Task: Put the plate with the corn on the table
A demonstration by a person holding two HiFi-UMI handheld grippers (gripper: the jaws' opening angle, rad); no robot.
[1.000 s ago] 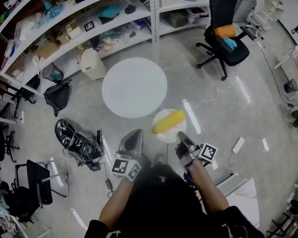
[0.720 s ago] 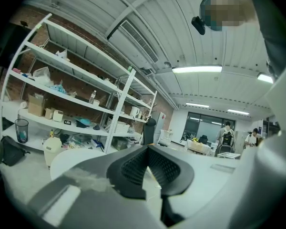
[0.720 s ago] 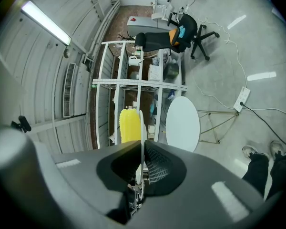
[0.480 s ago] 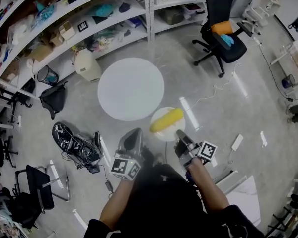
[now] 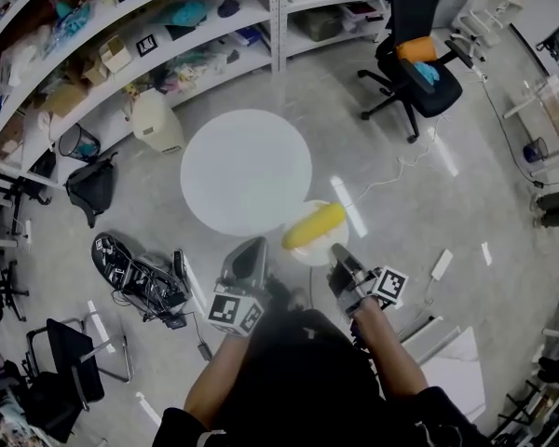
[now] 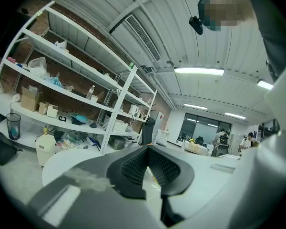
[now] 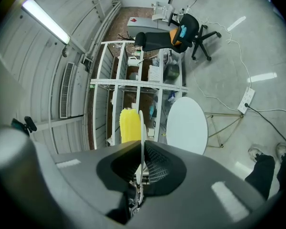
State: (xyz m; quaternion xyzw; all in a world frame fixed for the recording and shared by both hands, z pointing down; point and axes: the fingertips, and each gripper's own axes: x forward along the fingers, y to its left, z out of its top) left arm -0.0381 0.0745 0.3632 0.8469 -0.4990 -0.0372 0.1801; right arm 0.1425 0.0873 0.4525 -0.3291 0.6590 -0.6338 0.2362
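Grips the near rim of the white plate (image 5: pixel 306 253) with the right tool (image 5: pixel 338 252) at lower centre of the head view, jaws pinched shut on the thin edge. Carries the yellow corn (image 5: pixel 314 226) lying across that plate, raised above the grey floor (image 5: pixel 401 194), just lower right of the round white tabletop (image 5: pixel 247 170); meets the tabletop's lower-right edge in the picture with the plate's upper-left rim, contact impossible to tell. Holds the left tool (image 5: pixel 252 259) just left of the plate, apart from it, jaws together on nothing. Faces shelving (image 5: pixel 121 35) at upper left and a black office chair (image 5: pixel 419 63) at upper right.
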